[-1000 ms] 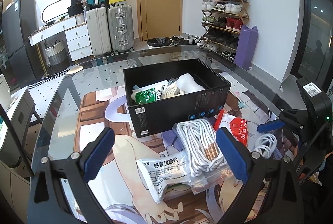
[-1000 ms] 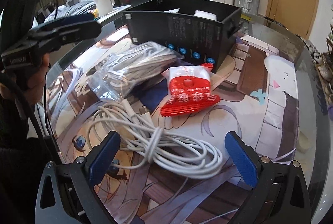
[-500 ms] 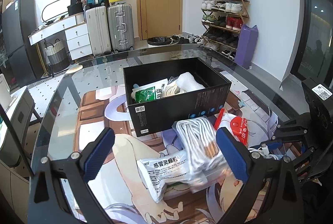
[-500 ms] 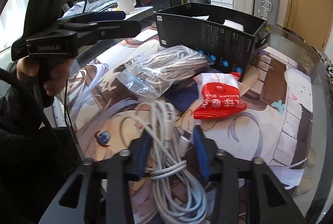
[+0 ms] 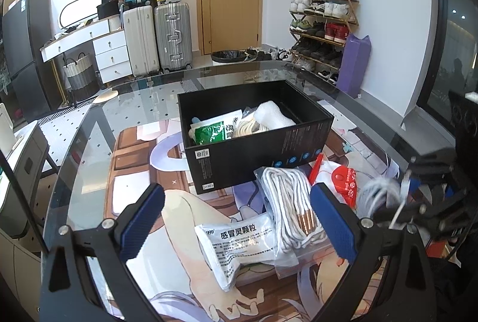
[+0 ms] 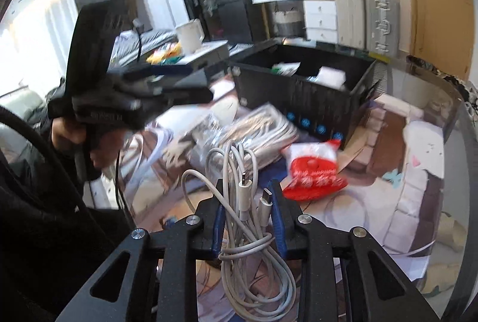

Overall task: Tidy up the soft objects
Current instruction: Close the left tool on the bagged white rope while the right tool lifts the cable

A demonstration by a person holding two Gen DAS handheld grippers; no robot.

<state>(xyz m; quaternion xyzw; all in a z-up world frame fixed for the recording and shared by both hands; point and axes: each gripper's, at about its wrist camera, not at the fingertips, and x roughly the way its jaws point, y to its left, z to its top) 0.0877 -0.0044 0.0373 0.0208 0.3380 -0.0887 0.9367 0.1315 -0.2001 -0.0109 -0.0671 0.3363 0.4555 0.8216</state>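
Box point(image 5: 263, 160) holds green packet point(image 5: 209, 134), white roll point(image 5: 276, 116).

The left gripper point(image 5: 237, 220) sits low in the frame, its blue-padded fingers point(image 5: 142, 220) spread wide with nothing between them. Past them, on the glass surface point(image 5: 89, 148), lies a white medicine sachet point(image 5: 236, 244) touching a clear bag of white cord point(image 5: 288, 205). A red-and-white packet point(image 5: 343, 181) lies right of the bag. Behind, mid-frame, stands an open black box point(image 5: 257, 154) holding soft packets. At the right edge, the blurred right gripper point(image 5: 418, 202) carries a white cable bundle point(image 5: 379, 193).
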